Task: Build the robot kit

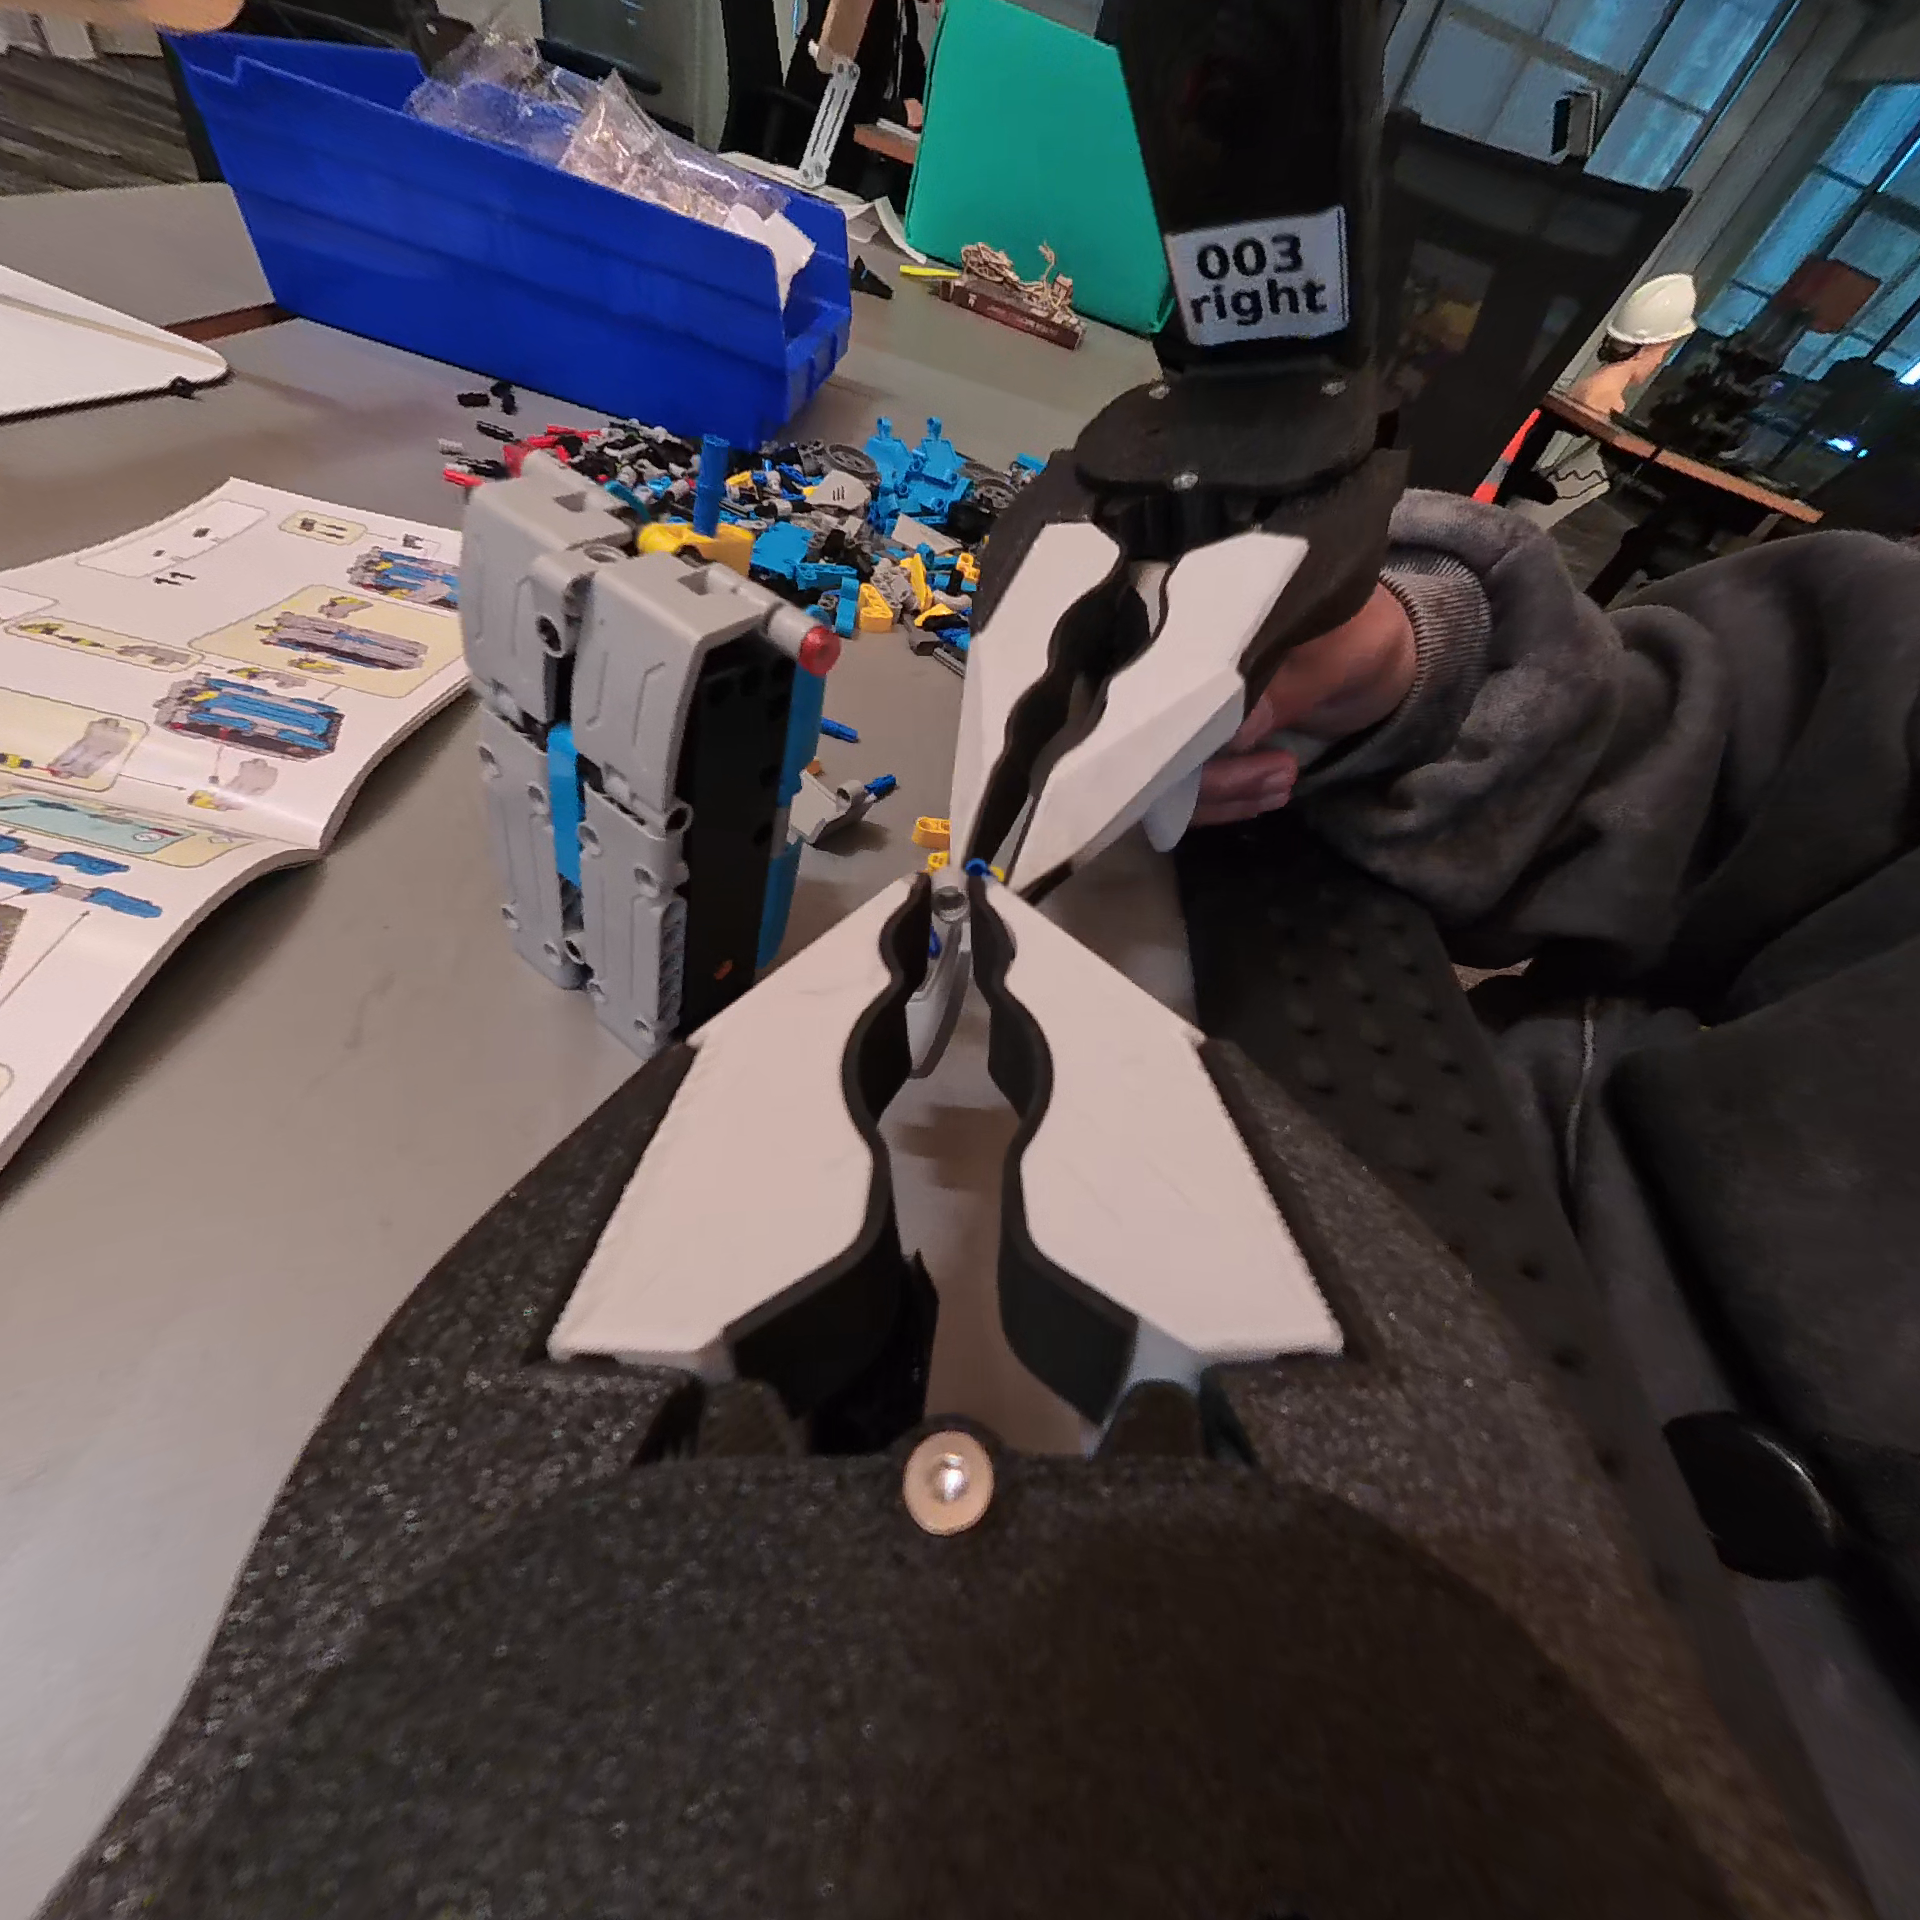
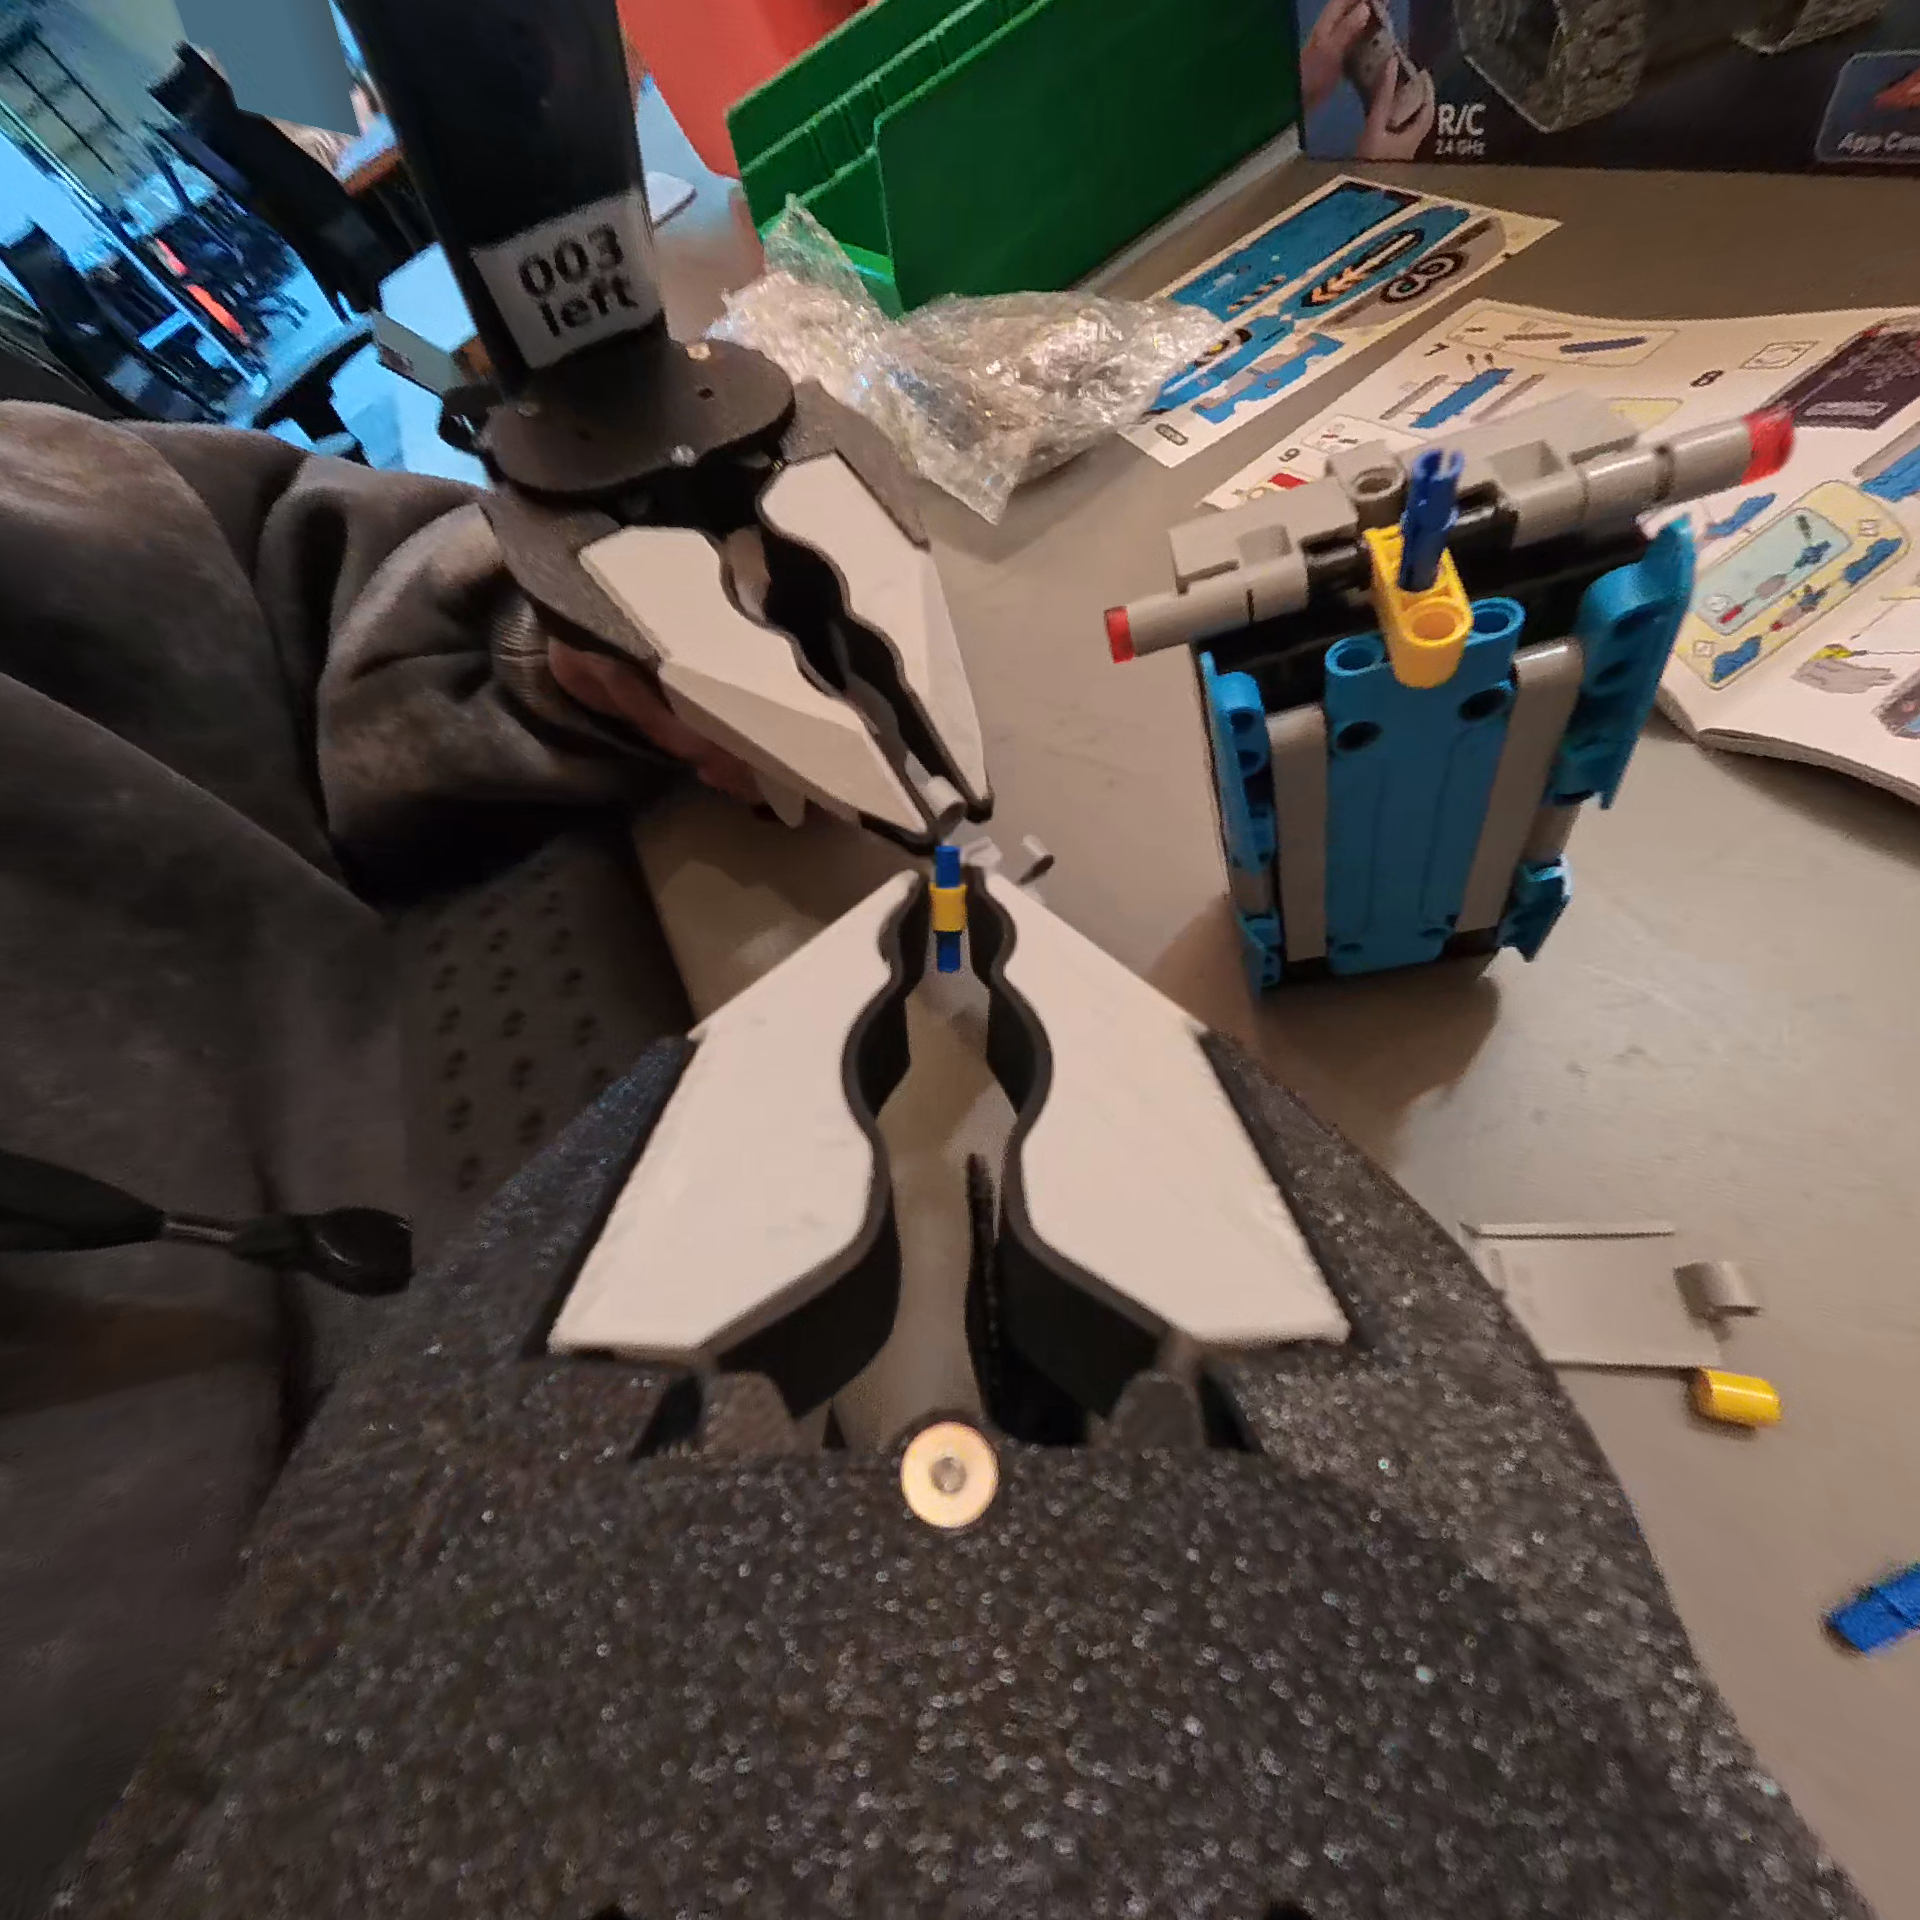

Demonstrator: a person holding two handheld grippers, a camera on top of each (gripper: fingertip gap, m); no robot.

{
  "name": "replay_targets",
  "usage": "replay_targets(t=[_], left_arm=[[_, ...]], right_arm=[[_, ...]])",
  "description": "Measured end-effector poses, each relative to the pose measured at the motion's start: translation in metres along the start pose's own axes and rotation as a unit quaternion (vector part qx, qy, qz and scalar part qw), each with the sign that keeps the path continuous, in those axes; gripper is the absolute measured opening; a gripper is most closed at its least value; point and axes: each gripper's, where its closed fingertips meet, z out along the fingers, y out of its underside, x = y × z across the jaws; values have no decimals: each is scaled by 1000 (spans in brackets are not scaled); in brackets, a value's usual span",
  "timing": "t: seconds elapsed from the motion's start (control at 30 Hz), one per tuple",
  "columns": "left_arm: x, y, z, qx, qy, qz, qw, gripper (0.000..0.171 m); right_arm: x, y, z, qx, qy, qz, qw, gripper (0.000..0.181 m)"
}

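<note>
Item one: my left gripper [image 1: 948, 904], fingers pinched narrow on a small grey piece [image 1: 940, 971].

Item two: my right gripper [image 2: 948, 904], fingers clamping a blue-and-yellow pin [image 2: 947, 906], long axis along them.

Tips nearly touch, above the desk [image 2: 1351, 1122]; model [image 2: 1423, 717] well aside.

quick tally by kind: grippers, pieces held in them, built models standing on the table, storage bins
Grippers: 2, left gripper and right gripper
Held pieces: 2, grey piece and blue-yellow pin
Built model: 1
Blue bin: 1
Total: 6
</note>
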Motion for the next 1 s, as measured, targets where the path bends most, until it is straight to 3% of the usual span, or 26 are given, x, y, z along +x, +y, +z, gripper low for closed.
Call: replay_targets(t=[0.27,0.4,0.63,0.73,0.87,1.0], left_arm=[[-2,2,1,-6,1,-4,1000,6],[-2,4,2,-15,-20,37,999,6],[-5,5,2,-18,-40,68,997,6],[-17,-7,-7,5,-80,92,993,6],[-8,0,-4,-14,-49,119,992,6],[9,3,4,-12,-28,110,993,6]], right_arm=[[-1,3,5,-8,5,-3,1000,7],[-1,6,10,-14,8,-1,1000,7],[1,5,12,-1,-13,67,998,7],[3,-8,5,41,-43,114,992,7],[18,-32,-15,136,-55,178,973,7],[0,-35,-9,136,-64,138,979,7]])
